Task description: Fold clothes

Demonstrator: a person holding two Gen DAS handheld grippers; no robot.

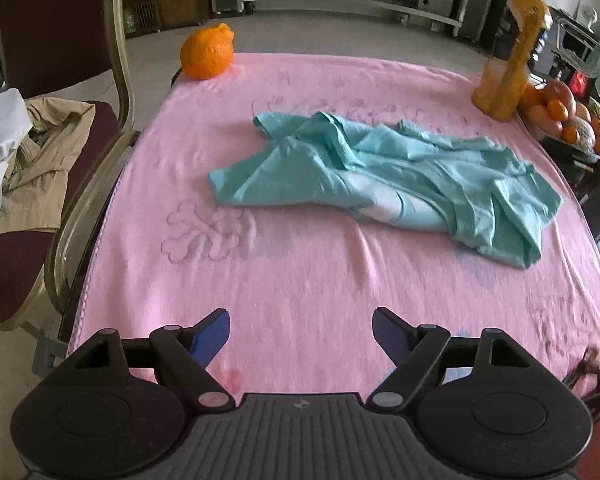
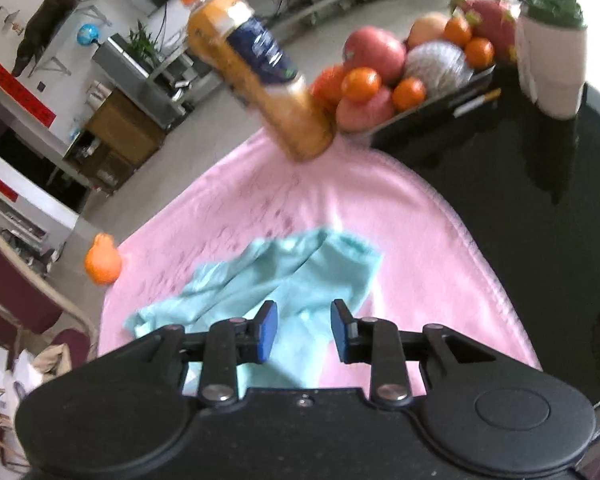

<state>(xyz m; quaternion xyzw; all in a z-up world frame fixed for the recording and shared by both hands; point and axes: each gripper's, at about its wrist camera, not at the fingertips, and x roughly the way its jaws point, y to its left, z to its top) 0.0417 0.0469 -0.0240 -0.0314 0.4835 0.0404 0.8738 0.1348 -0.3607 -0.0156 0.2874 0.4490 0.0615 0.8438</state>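
Teal garment (image 1: pixel 384 184) lies crumpled on pink blanket (image 1: pixel 300 280); both hand-held grippers spread, pinching nothing.

Bright daylight; fisheye-bent edges; right wrist view motion-blurred.

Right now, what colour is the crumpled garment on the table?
Teal garment, clearest in the left wrist view.

From my right wrist view, motion blur smears the juice bottle (image 2: pixel 256 76), so I can't read its label. My own gripper body covers the near part of the teal garment (image 2: pixel 284 280). Beside the bottle, the white container (image 2: pixel 552 60) is cropped at the top edge.
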